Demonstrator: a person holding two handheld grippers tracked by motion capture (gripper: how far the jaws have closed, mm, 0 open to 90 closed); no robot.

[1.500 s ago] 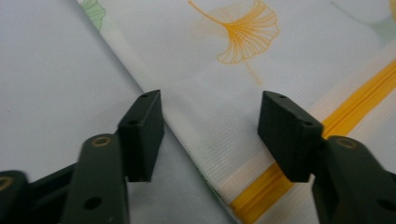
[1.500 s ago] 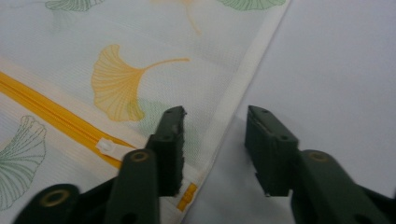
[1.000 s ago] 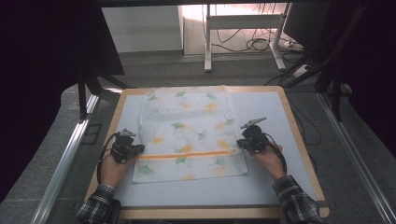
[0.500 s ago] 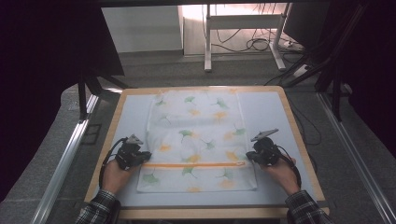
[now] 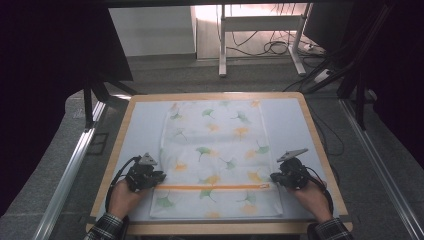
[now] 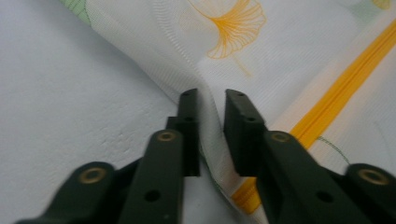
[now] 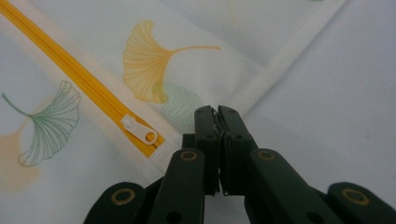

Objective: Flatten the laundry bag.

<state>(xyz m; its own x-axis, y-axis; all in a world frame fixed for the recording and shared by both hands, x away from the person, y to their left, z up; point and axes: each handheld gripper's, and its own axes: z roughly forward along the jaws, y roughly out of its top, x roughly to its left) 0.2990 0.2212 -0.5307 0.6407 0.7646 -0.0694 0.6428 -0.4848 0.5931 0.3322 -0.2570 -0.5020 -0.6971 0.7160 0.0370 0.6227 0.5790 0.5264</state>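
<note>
A white mesh bag (image 5: 215, 150) printed with ginkgo leaves lies flat on the table, its orange zipper (image 5: 210, 187) running across near the front. My left gripper (image 5: 159, 177) is at the bag's left edge by the zipper (image 6: 336, 102). Its jaws have just been opening and now stand apart around a raised fold of the fabric (image 6: 211, 116); the left gripper (image 6: 210, 100) is open. My right gripper (image 5: 272, 177) is at the bag's right edge, beside the white zipper pull (image 7: 140, 130). The right gripper (image 7: 215, 112) is shut on the hem.
The table (image 5: 140, 125) has a white top and a wooden rim, with bare strips left and right of the bag. Metal rails (image 5: 70, 170) run along both sides. Behind the table stand desk legs (image 5: 222, 45) and floor cables (image 5: 280, 47).
Both hands have drawn back toward the front edge and slightly apart, pulling the bag's zipper end with them. The bag now lies longer and flatter.
</note>
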